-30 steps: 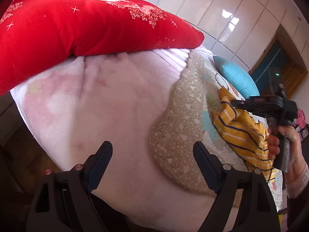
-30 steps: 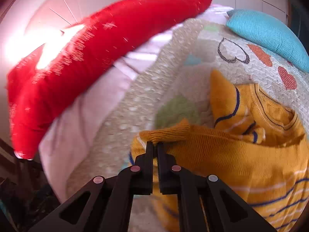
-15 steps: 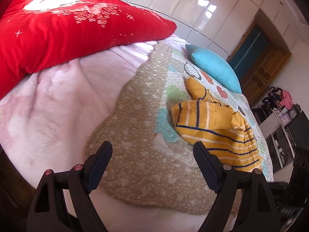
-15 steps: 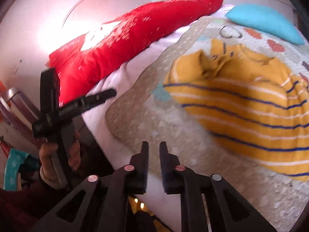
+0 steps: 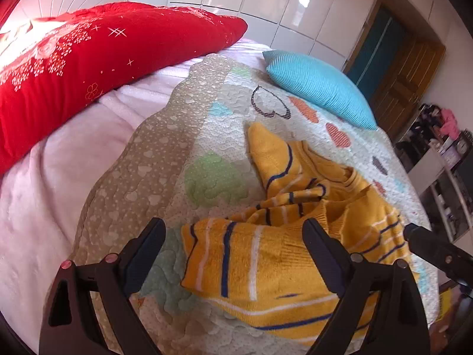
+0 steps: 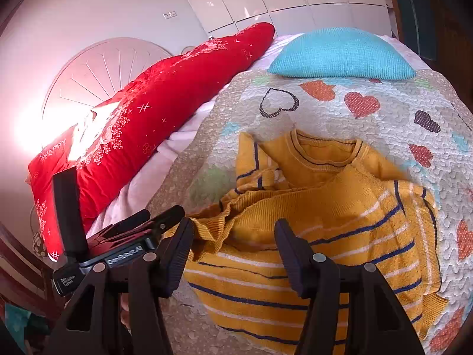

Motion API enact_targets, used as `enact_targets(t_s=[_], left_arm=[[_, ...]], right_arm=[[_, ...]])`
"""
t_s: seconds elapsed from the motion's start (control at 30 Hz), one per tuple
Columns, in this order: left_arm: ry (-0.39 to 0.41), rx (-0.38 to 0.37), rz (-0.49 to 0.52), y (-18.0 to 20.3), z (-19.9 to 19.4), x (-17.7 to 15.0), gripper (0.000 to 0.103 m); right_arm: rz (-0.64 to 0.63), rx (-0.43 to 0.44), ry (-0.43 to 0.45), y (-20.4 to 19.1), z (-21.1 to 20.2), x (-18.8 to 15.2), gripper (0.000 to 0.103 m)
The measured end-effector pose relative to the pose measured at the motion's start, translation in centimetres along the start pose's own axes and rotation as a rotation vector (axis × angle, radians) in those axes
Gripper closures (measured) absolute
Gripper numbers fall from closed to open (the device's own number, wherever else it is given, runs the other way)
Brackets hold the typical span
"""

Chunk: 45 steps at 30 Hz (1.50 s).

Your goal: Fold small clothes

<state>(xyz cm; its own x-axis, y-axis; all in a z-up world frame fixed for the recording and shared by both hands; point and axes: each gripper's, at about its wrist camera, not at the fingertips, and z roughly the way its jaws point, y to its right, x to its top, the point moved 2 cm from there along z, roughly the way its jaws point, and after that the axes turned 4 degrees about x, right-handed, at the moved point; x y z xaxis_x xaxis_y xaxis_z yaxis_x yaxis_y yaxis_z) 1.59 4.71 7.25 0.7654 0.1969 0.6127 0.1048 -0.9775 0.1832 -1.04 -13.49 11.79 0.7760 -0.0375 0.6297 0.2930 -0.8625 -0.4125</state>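
A small yellow sweater (image 5: 266,254) with navy and white stripes lies partly folded on the heart-print quilt (image 5: 212,136). Its hem is folded up over the body and one sleeve points toward the pillows. It also shows in the right wrist view (image 6: 340,222), neckline at the far side. My left gripper (image 5: 233,248) is open and empty, its jaws spread just above the sweater's left folded edge. My right gripper (image 6: 233,248) is open and empty over the sweater's folded hem. The left gripper's body (image 6: 118,251) shows beside it.
A long red cushion (image 5: 88,59) lies along the far left of the bed, on a pink blanket (image 5: 59,177). A turquoise pillow (image 5: 319,88) sits beyond the sweater. White wardrobes and a wooden door stand behind; shelves with clutter (image 5: 443,162) are at right.
The right gripper has opened and let go of the sweater's hem, now folded over the body. Both grippers have swung in over the sweater from the bed's edge.
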Motion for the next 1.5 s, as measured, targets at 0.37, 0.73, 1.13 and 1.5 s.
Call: enact_targets(t_s=[0.37,0.73,1.13,1.5], left_arm=[[-0.113,-0.173,-0.005,-2.9,-1.2,-5.1,0.092],[-0.037,-0.282,-0.102,-7.1,-7.9,-8.9,0.096],[-0.007,-0.17,-0.127,-11.9,-11.2,-12.7,0.096],[0.069,-0.2,-0.072,-12.0,-11.5,-11.4,0.027]], right_arm=[[-0.038,-0.129,-0.152,0.9,8.8,5.1,0.042],[-0.091,-0.087,-0.283,-2.9,14.8,6.1,0.095],[-0.192,0.051,-0.277,-12.1,19.1,7.1,0.101],[-0.126,-0.353,-0.206,6.3,4.0,4.3,0.044]])
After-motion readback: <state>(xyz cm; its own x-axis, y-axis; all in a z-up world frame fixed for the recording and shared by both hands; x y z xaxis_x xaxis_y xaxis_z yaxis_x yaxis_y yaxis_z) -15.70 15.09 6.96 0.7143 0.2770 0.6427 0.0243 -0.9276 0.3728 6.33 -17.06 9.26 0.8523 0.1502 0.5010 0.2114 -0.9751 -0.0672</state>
